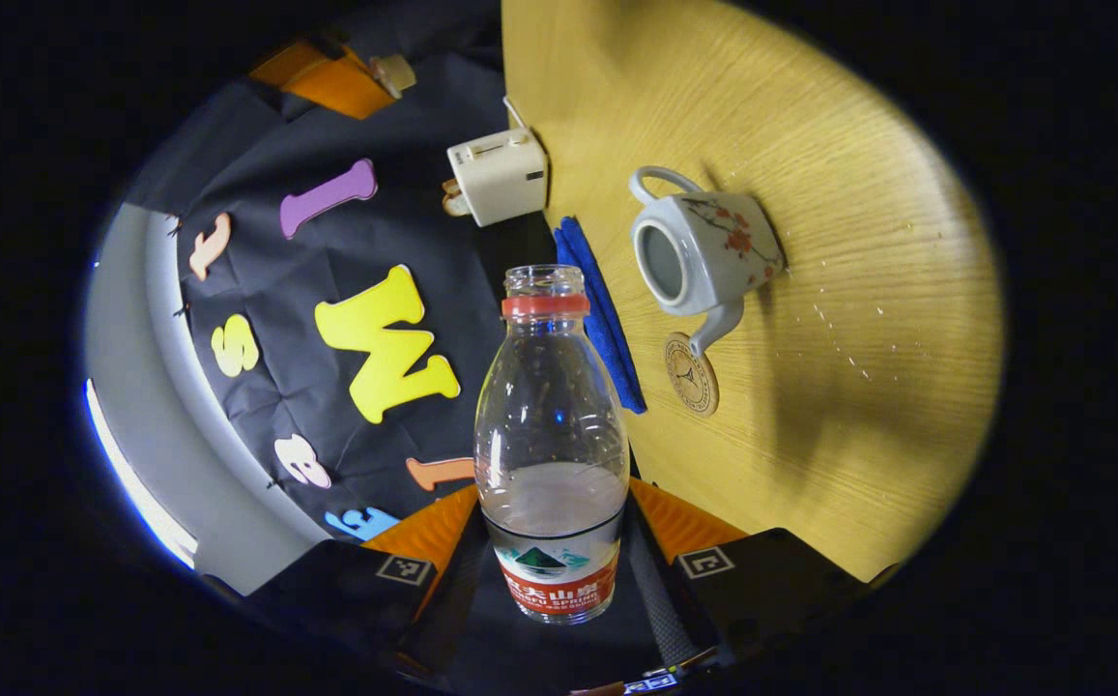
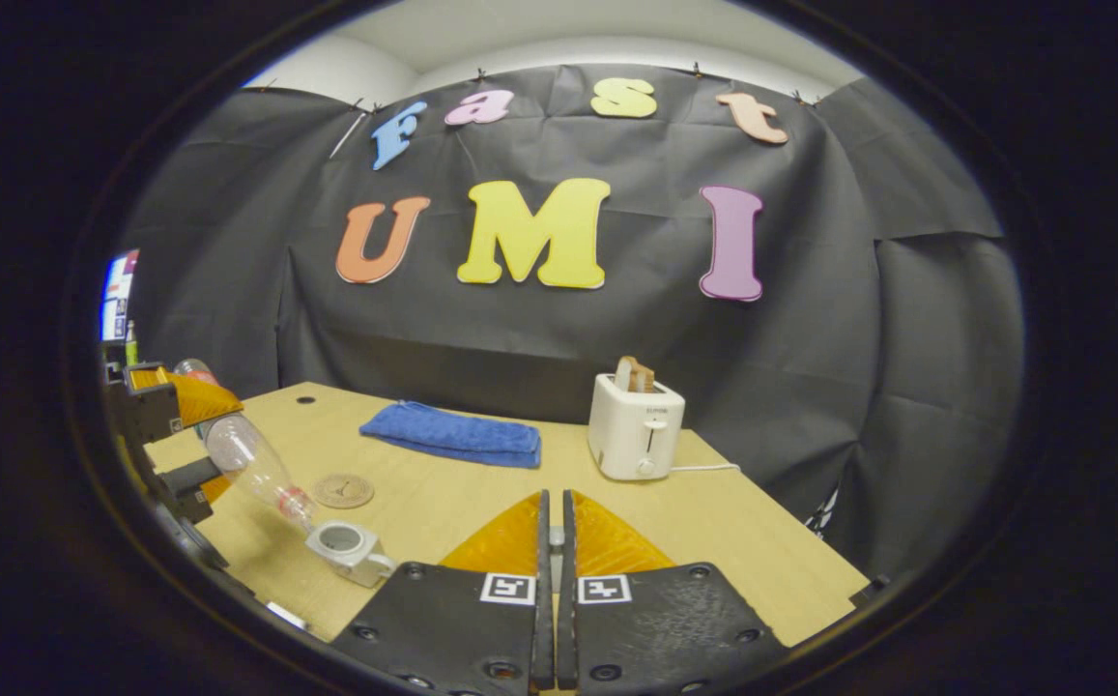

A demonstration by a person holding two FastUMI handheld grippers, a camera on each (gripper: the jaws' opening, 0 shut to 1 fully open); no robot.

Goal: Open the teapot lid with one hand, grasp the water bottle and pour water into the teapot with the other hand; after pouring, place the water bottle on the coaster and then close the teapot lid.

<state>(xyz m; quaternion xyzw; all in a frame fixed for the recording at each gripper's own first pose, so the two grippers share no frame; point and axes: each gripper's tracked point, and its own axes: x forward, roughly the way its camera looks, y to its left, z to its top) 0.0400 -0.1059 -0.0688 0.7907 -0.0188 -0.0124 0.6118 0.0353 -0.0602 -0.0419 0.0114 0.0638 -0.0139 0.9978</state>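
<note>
My left gripper [image 1: 554, 527] is shut on the lower body of a clear water bottle [image 1: 551, 425] that has a red neck ring, no cap and a little water near its base. In the right gripper view the bottle [image 2: 249, 464] is tilted, its mouth down close to the open top of the white flowered teapot [image 2: 346, 546], and the left gripper [image 2: 182, 435] holds it from the left. The teapot [image 1: 703, 256] has no lid on. My right gripper [image 2: 556, 527] is shut with a pale sliver, the teapot lid, pinched between its fingers. A round coaster [image 1: 691, 374] lies beside the spout.
A folded blue cloth [image 2: 452, 435] lies behind the coaster [image 2: 343, 490]. A white toaster [image 2: 634, 430] with bread in it stands at the back right of the wooden table [image 2: 481, 503]. Small water drops speckle the wood by the teapot.
</note>
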